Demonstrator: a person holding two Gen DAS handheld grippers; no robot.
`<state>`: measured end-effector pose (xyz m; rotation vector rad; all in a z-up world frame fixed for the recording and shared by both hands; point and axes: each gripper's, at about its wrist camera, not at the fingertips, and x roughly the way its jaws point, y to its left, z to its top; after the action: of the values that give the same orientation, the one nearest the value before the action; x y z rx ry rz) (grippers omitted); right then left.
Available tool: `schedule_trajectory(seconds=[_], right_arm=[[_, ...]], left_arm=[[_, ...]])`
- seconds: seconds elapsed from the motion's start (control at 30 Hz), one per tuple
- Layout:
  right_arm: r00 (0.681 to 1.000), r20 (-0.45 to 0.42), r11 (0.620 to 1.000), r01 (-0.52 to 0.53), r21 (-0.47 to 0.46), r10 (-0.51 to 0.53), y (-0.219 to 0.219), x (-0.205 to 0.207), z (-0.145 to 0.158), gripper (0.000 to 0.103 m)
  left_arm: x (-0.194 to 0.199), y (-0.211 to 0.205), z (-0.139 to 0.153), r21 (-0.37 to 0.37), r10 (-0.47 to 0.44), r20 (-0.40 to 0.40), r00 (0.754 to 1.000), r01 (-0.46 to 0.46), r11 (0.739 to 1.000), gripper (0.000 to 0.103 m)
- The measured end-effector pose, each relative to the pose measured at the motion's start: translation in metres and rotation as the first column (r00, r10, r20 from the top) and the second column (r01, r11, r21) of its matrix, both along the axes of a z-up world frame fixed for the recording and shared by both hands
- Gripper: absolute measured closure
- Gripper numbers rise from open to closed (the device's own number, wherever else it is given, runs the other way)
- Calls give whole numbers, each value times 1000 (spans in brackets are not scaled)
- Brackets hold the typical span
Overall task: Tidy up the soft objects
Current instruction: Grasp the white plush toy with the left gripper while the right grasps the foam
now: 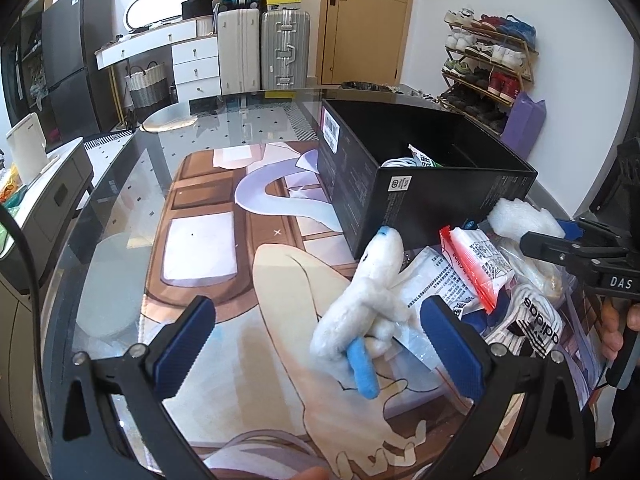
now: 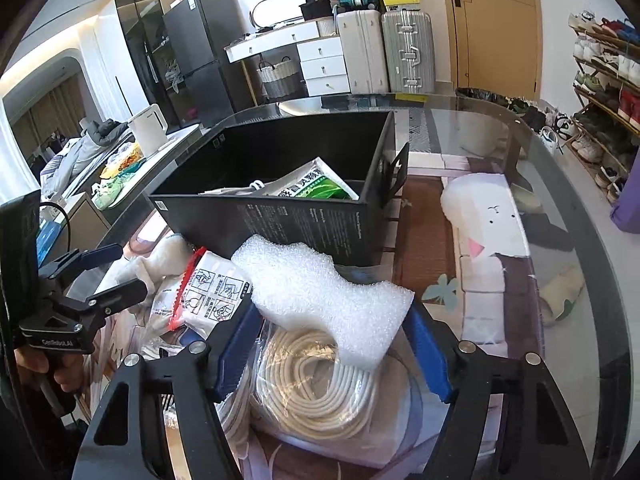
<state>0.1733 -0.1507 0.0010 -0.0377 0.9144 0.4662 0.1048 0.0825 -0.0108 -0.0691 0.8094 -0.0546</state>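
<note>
Left gripper (image 1: 316, 344) is wide apart; the fluffy white plush toy w/ blue tips (image 1: 362, 304) lies between its fingers, nearer the right one, long axis toward 1 o'clock. Right gripper (image 2: 332, 348) looks clamped on the white foam sheet (image 2: 320, 294). Black cardboard box (image 2: 288, 216) sits at 12, prob the drop spot.

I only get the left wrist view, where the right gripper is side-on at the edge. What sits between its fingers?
Observer: The foam fills the gap between the right gripper's fingers. I cannot tell whether it is squeezed.
Operator: Anything under it?
Observer: A cable coil in a clear bag lies directly below the foam.
</note>
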Motion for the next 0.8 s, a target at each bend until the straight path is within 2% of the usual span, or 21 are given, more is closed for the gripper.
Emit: schedule_trajectory(seconds=[0.1, 0.17, 0.23, 0.3, 0.37, 0.4, 0.47, 0.8], right_arm=[[1000, 10, 1000, -2, 7, 2, -3, -3, 4, 30], [1000, 17, 1000, -6, 10, 6, -3, -5, 7, 30], [1000, 22, 1000, -11, 10, 10, -3, -7, 8, 30], [1000, 27, 1000, -15, 13, 15, -3, -8, 10, 30], [999, 31, 1000, -22, 14, 21, -2, -10, 12, 30], [999, 33, 1000, -24, 14, 24, -2, -10, 13, 30], [999, 38, 1000, -29, 13, 28, -1, -11, 14, 30], [997, 65, 999, -31, 19, 30, -4, -15, 22, 30]], left_arm=[[2, 1, -2, -15, -7, -14, 1000, 7, 1000, 3], [2, 0, -3, -27, -22, -17, 1000, 22, 999, 13], [2, 0, -4, -40, -41, -22, 999, 40, 998, 19], [2, -2, -5, -45, -57, -25, 998, 56, 997, 30], [1, -5, -6, -46, -79, -38, 996, 77, 996, 46], [0, -6, -6, -48, -90, -41, 995, 88, 995, 49], [-2, -9, -5, -48, -109, -38, 993, 107, 993, 61], [-14, -3, 10, -85, -126, 3, 992, 126, 988, 69]])
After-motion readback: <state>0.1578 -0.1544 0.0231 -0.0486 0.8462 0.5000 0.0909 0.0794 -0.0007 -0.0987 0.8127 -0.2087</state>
